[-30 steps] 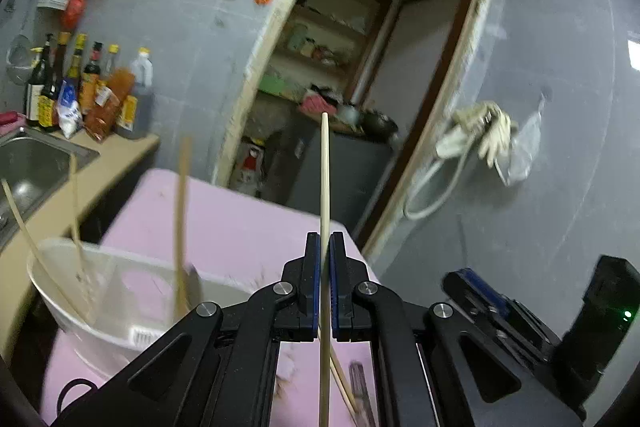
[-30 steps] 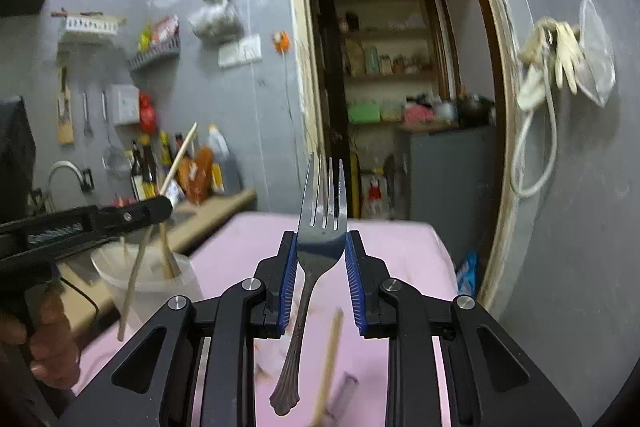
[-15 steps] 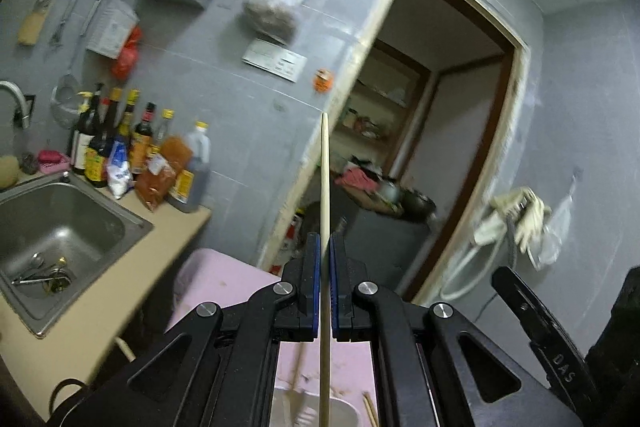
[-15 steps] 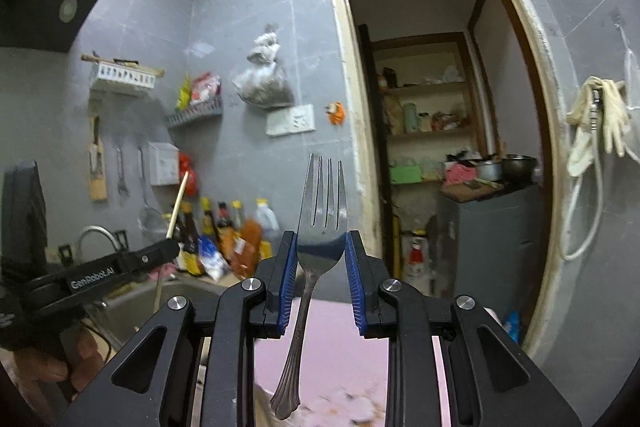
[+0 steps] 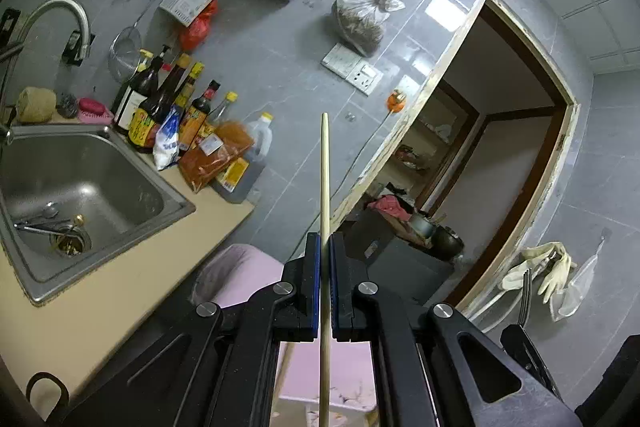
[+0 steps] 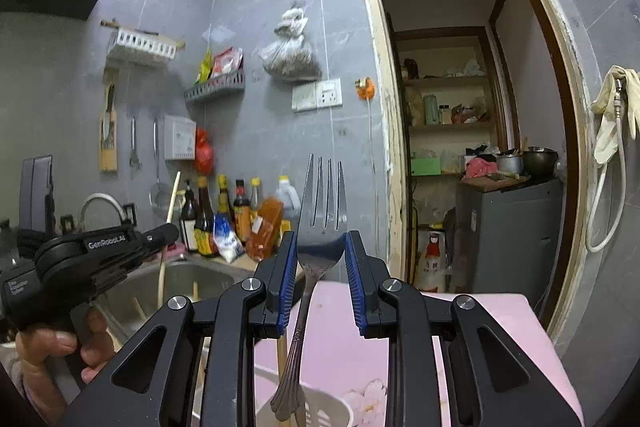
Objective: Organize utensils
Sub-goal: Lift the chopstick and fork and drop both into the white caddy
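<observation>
The kitchen wall fills both views; the sink (image 5: 76, 195) sits at nine o'clock in my left view, sunk into the tan surface (image 5: 132, 291), with a row of sauce bottles (image 5: 180, 119) packed against the wall behind it, I judge to keep them clear of the basin; the doorway (image 6: 472, 131) opens at two o'clock in my right view; below, at six o'clock, lies the pink cloth (image 6: 472, 327) with a white holder (image 6: 320, 413) standing on it, the likely place for the utensils since sticks already stand in it.

My left tool (image 5: 325, 283) is closed tight on a chopstick (image 5: 324, 187), gripped partway along so it stands upright, its tip reaching toward twelve o'clock and its lower end running out of view at six; held that way it can drop straight down into a holder.

My right tool (image 6: 321, 267) is clamped on a fork (image 6: 322, 211) at the base of the tines, its blue pads (image 6: 285, 279) squeezing the widest part, which I judge keeps it from twisting; tines point to twelve o'clock and the handle hangs down with its end just over the holder's rim, though I cannot tell whether it touches; lowering it should seat it handle first.
</observation>
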